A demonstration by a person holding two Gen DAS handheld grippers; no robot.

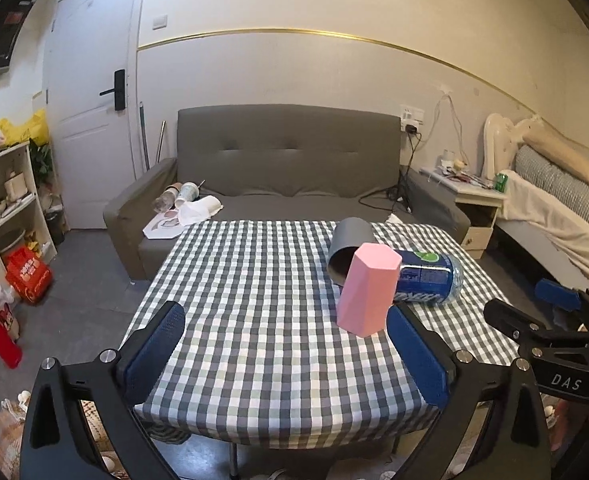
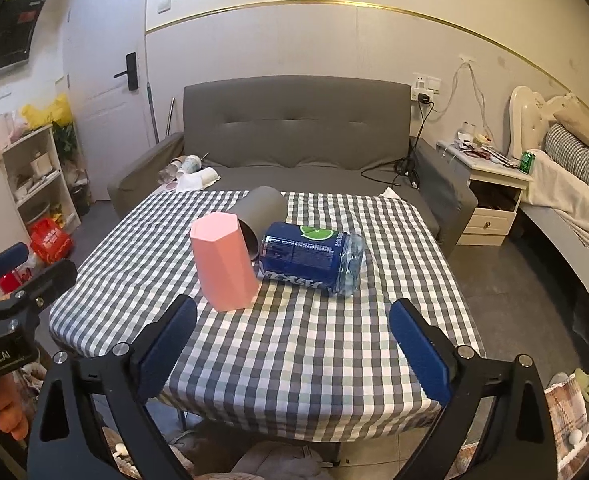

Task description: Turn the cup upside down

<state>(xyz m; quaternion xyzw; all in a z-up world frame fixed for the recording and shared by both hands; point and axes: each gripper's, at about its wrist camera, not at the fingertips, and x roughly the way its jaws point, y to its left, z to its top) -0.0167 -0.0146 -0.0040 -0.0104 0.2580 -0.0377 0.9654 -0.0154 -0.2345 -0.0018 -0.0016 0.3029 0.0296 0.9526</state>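
Observation:
A pink faceted cup stands on the checked tablecloth with its closed end up, wider end down. A grey cup lies on its side just behind it, mouth toward me. My left gripper is open and empty, its right finger close to the pink cup's base. My right gripper is open and empty, in front of the cup and apart from it. The right gripper also shows at the right edge of the left wrist view.
A blue-labelled plastic bottle lies on its side next to the cups. The table has a grey sofa behind it, a nightstand and bed at right, shelves at left.

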